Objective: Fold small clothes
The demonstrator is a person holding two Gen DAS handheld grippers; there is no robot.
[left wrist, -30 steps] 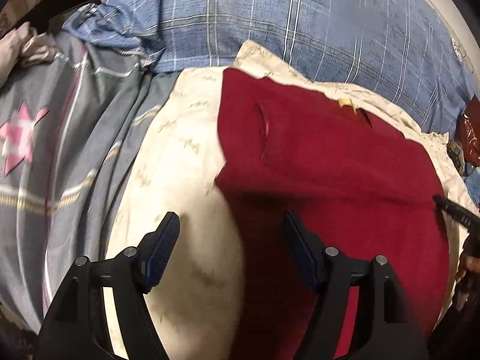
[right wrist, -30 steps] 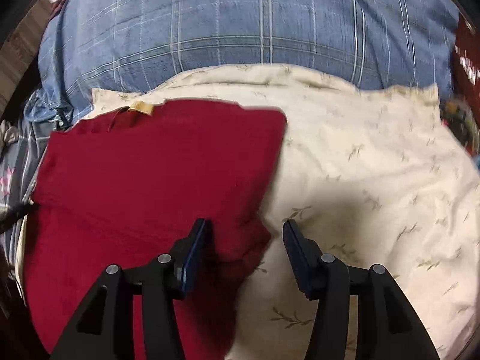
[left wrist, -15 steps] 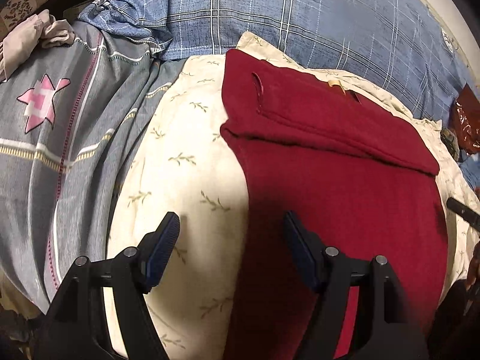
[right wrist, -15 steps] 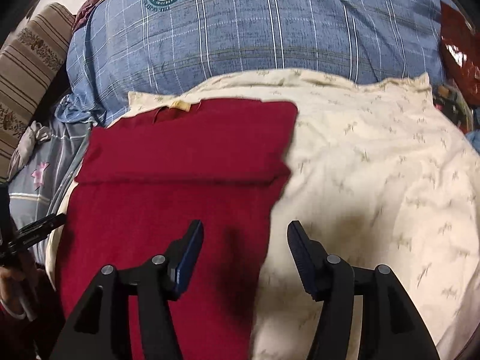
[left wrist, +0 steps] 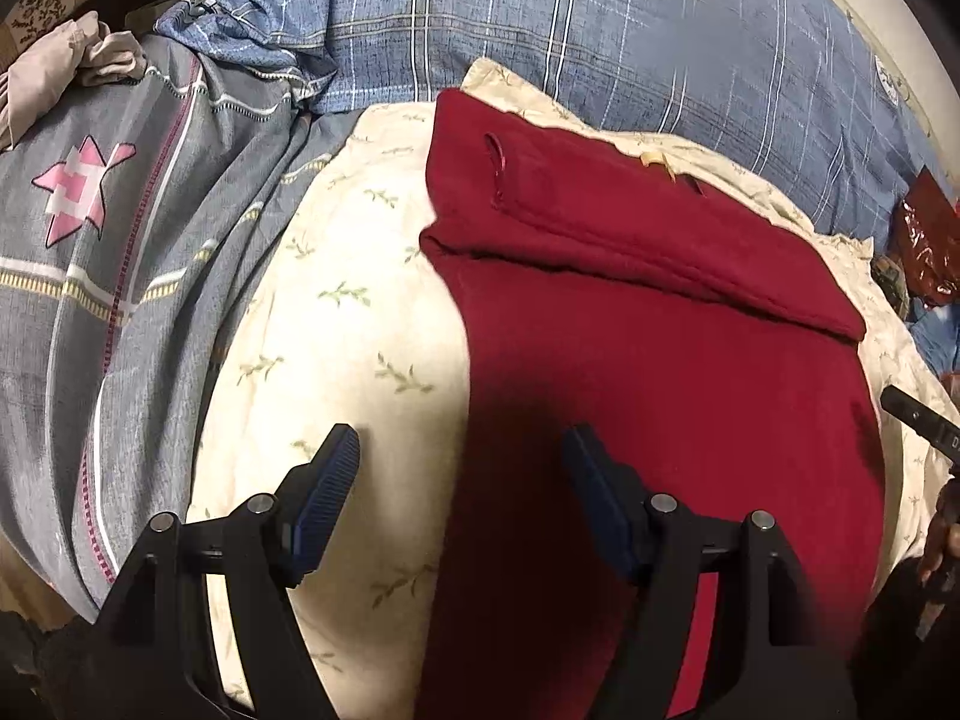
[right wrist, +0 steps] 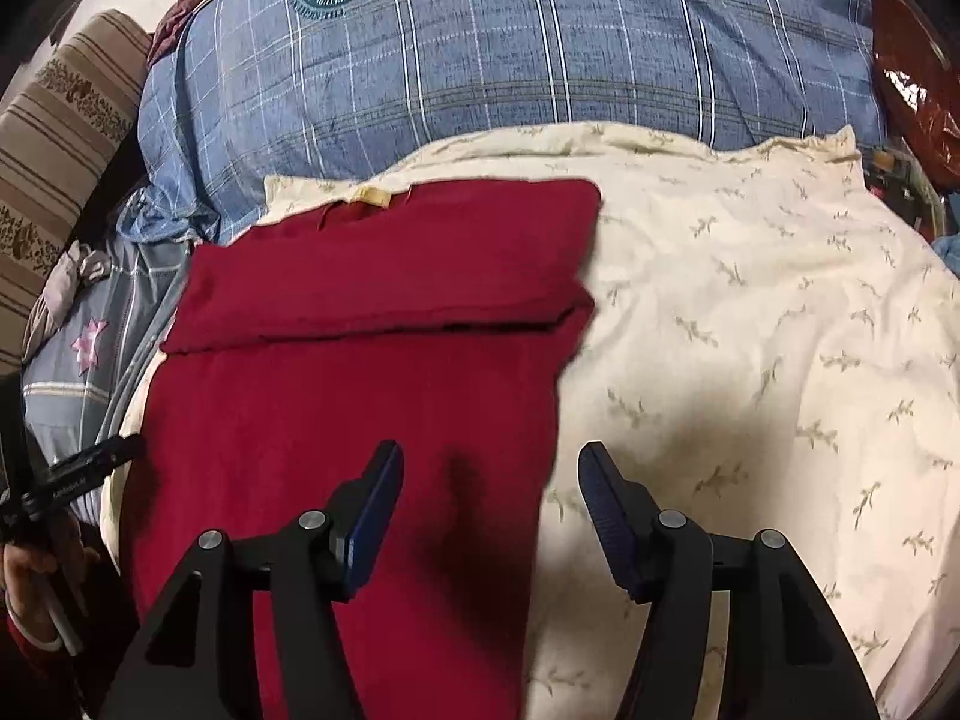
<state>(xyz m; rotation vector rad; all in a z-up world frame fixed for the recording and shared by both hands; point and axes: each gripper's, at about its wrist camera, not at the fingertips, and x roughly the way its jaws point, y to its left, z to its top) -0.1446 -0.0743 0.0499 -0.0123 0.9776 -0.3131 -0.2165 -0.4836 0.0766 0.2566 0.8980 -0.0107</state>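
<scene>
A dark red garment point(left wrist: 660, 372) lies flat on a cream leaf-print cloth point(left wrist: 336, 324), its far end folded back over itself, a tan label at that end. It also shows in the right wrist view point(right wrist: 360, 396). My left gripper point(left wrist: 462, 468) is open and empty, raised above the garment's left edge. My right gripper point(right wrist: 489, 480) is open and empty, raised above the garment's right edge. The tip of the right gripper shows at the right of the left wrist view point(left wrist: 918, 420); the left gripper's tip shows at the left of the right wrist view point(right wrist: 84, 474).
A blue plaid pillow point(right wrist: 510, 48) lies beyond the cream cloth point(right wrist: 750, 330). A grey quilt with a pink star point(left wrist: 84, 192) lies to the left with a beige rag point(left wrist: 66, 66) on it. A shiny red bag point(right wrist: 912, 84) sits far right.
Both grippers have pulled back and up from the garment, staying open. The garment's far end now lies folded and more of the bed is in view.
</scene>
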